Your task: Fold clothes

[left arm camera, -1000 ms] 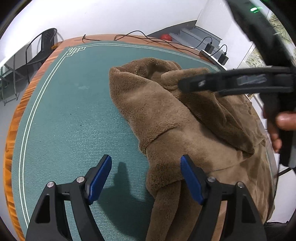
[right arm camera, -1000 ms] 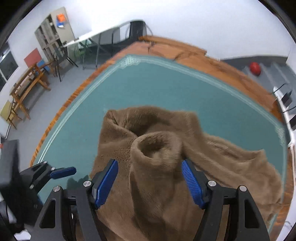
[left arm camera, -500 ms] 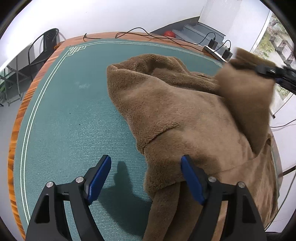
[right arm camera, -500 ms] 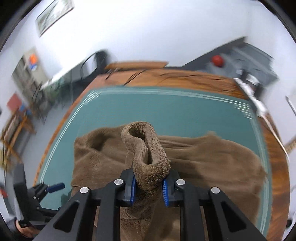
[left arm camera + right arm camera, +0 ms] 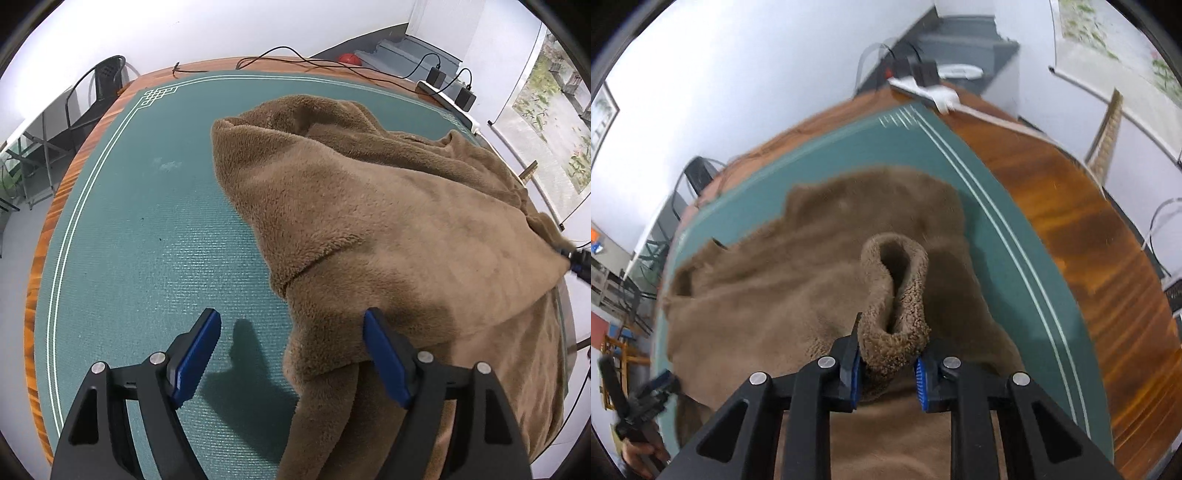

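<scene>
On the green mat (image 5: 155,236) covering the table (image 5: 1082,236), a brown fleece (image 5: 369,206) is lying spread toward the right side, one part bunched up at the far end. The right gripper (image 5: 889,374) is clenching the cuff (image 5: 895,295) of a sleeve, the rolled end standing up between the blue pads; its jaws have just been closing, with that cuff between them. The left gripper (image 5: 291,354) is hanging released above the near edge of the fleece, one finger over bare mat, the other just over the cloth, nothing pinched.

To do this step well, I judge the sleeve should be carried out flat and level so the cloth is not dragging the body out of line. The grip is sitting at the very end of the cuff, and the pile is thick and springy, so it could be slipping if pulled hard; a slow, even draw is wiser. The left gripper would be best pinning or holding the near hem while the sleeve is being laid, or the whole garment may be sliding across the mat.

Counted: one fleece, one cuff in view, two grippers, one mat, one table, two black chargers (image 5: 436,77) at the far edge, one red ball (image 5: 347,59) beyond.
</scene>
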The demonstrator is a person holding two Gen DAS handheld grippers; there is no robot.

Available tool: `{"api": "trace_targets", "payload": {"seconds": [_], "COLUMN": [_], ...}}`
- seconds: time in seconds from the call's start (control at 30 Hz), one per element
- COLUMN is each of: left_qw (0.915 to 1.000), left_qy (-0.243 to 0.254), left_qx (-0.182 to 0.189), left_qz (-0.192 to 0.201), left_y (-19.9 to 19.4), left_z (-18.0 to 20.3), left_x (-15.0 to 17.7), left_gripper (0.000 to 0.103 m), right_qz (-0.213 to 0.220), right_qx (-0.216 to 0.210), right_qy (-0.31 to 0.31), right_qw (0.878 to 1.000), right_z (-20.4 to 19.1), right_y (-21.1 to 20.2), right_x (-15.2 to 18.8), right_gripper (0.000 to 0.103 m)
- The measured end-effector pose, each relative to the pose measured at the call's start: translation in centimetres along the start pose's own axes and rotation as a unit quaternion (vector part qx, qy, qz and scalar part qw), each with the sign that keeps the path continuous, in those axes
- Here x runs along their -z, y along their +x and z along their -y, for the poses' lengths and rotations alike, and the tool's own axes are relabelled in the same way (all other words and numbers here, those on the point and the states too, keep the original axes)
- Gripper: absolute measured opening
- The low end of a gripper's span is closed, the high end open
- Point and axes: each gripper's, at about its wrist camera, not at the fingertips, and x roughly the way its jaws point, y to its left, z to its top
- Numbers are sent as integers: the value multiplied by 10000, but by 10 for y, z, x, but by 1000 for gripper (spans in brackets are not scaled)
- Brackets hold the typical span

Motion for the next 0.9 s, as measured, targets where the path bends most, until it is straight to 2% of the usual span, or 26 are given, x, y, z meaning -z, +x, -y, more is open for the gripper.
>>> {"api": "trace_targets", "payload": {"seconds": [0.13,0.17,0.2,0.27,0.37,0.43,0.53,0.6,0.7,0.9], "left_qw": [9999,9999,9999,9999,9999,9998,9998,9998,9998,10000], "left_qy": [38,42,31,-6,-25,-13,-11,-15,-43,-85], "left_qx": [-95,-111,-116,-121,-149,-176,-209,-210,-168,8], "left_qz": [-16,-16,-17,-23,-19,-16,-16,-9,-6,25], "left_y": [-1,-1,-1,-1,-1,-1,-1,-2,0,2], "left_z": [2,2,2,1,2,2,4,4,2,-4], "left_x": [1,1,1,2,3,4,3,4,4,8], "left_gripper": [82,82,82,82,82,82,82,82,82,82], "right_qz": [-334,-393,-444,-466,-211,165,429,334,-125,-716], "right_qx": [-38,16,98,213,254,222,-34,-259,-509,-283], "right_qy": [218,221,213,230,273,-20,-636,-1078,-1434,-1155], "right_qw": [9992,9990,9987,9984,9991,9996,9970,9933,9883,9903], "right_z": [19,21,23,29,37,26,-5,-29,-48,-30], "right_y": [15,17,18,16,1,-19,-33,-28,-1,41], "right_x": [19,21,22,24,21,12,-3,-10,-5,3], "right_gripper": [25,32,48,67,67,67,67,67,67,67]}}
